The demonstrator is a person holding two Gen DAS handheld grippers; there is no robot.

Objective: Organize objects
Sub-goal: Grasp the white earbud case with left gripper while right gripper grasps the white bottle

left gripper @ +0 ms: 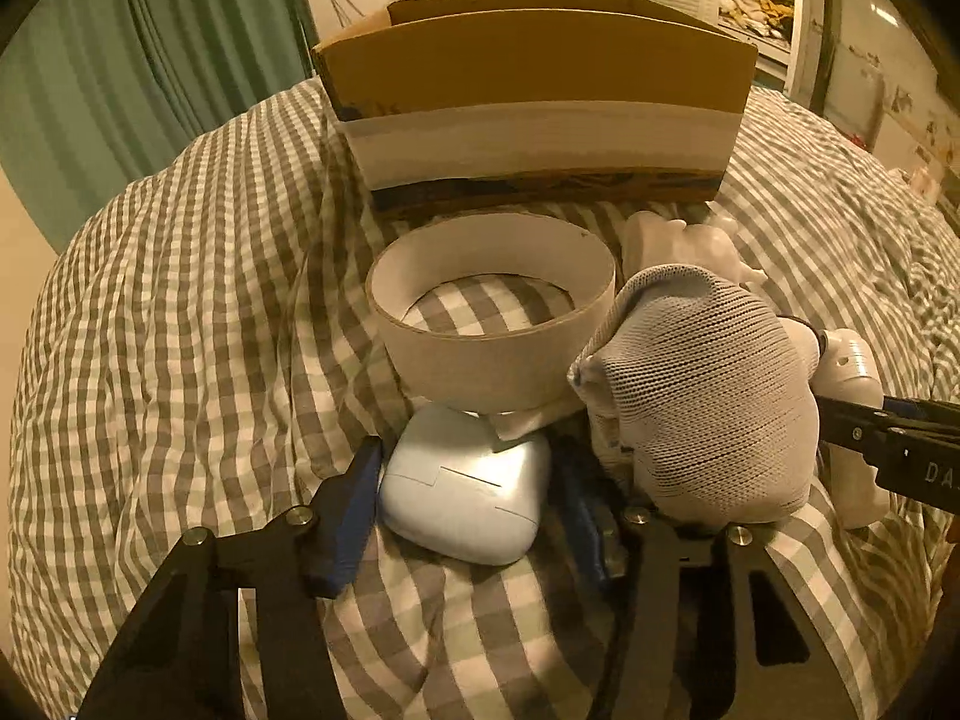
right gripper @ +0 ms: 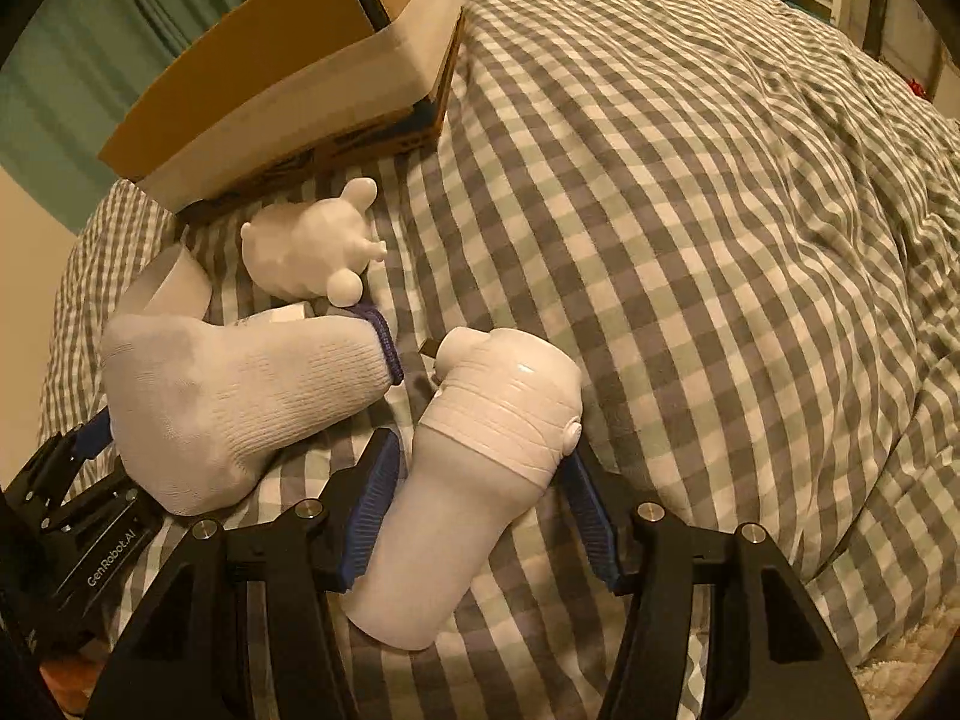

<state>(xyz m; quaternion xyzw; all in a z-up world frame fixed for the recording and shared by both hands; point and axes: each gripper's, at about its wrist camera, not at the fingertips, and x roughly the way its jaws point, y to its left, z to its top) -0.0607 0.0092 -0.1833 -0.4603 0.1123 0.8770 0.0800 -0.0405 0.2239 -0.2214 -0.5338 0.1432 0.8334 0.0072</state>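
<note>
Bed: we see one bed under a grey-and-white checked cover (right gripper: pixel 690 192); every item lies on it.
Cardboard box: we count one open box (left gripper: pixel 534 60) at the far side of the cover; its inside is hidden from us, and the print on its lower band is too blurred to read.
Ring: we see one cardboard ring (left gripper: pixel 492 354), open at top and bottom, lying just in front of the box with only the checked cover showing inside it.
Sock: we see one white knitted sock (right gripper: pixel 240 396) with a blue cuff, lying between the two grippers, beside the ring.
Bottle: we see one white bottle (right gripper: pixel 480 468) lying on its side, cap pointing away from the camera.
Case: we see one pale blue rounded case (left gripper: pixel 465 483), touching the near foot of the ring.
Toy: we count one white animal figure (right gripper: pixel 312 246), near the box.
Left gripper (left gripper: pixel 465 504): jaws spread, one on each side of the case, not clamped.
Right gripper (right gripper: pixel 480 516): jaws spread around the bottle's body, left pad against it.
Writing: we read "GenRobot.AI" on the left gripper's body in the right wrist view.
</note>
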